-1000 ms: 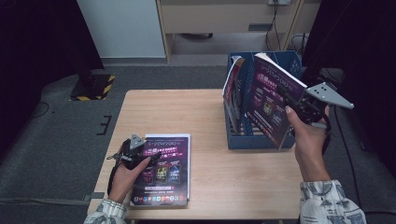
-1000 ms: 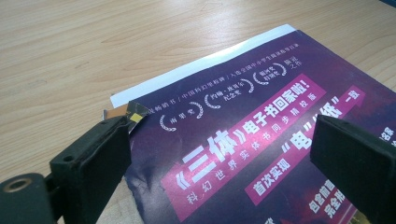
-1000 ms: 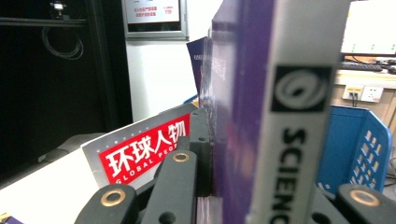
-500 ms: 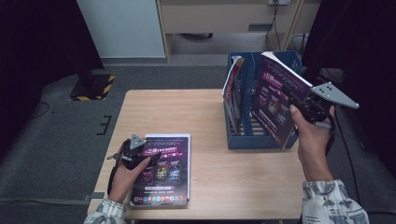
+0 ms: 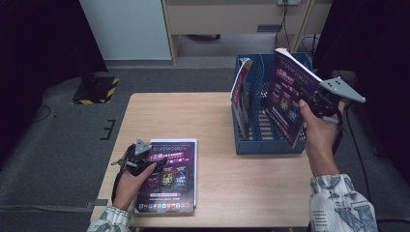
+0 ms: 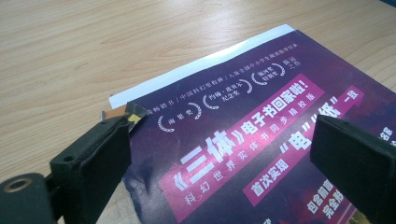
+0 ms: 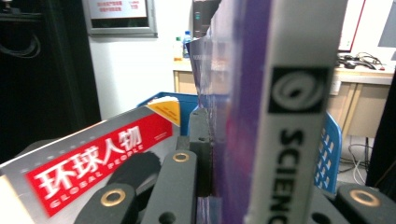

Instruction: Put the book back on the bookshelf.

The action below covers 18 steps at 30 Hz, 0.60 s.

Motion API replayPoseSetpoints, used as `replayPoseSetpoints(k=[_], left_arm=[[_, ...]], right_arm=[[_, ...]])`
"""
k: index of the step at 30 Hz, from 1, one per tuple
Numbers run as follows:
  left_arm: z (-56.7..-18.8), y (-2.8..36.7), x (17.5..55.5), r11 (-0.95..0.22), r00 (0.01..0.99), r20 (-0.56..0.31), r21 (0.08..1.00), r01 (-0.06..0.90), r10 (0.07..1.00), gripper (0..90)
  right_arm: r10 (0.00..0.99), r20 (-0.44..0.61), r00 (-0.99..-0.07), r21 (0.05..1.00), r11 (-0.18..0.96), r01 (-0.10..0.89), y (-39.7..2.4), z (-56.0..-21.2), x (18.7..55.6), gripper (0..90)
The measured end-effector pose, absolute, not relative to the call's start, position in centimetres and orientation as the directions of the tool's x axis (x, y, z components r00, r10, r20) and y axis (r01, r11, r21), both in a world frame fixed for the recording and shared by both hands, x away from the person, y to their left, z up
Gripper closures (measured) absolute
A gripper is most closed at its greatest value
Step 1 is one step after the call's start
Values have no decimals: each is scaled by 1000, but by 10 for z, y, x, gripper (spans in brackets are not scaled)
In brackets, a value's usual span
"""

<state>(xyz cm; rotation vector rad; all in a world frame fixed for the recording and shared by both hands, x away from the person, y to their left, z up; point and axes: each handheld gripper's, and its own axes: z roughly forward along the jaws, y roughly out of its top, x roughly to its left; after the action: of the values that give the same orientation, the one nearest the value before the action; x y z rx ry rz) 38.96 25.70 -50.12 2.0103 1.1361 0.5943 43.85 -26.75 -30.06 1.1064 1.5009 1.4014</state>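
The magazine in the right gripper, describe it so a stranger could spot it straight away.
Find the blue rack at the table's right side. Above its right slots, the right gripper holds a purple magazine upright. Unlike the rack's leaning magazine and the flat one, it is in the air.

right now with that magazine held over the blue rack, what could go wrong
The right gripper is shut on a purple magazine near one edge, tilted over the blue file rack; its free end could sag or catch a divider instead of sliding into a slot. The magazine with the red title band already leans in the rack and may get knocked. The left gripper has open jaws over the flat magazine, which could slide if nudged.
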Motion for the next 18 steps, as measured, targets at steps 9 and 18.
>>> replayPoseSetpoints(k=[9,18], left_arm=[[-502,255,389,-339,506,38,784,520,862,51],[-501,257,388,-333,503,33,787,519,863,51]], right_arm=[[957,1,-289,996,25,85,-261,-307,463,826],[965,26,-262,995,-1,97,-252,-316,483,826]])
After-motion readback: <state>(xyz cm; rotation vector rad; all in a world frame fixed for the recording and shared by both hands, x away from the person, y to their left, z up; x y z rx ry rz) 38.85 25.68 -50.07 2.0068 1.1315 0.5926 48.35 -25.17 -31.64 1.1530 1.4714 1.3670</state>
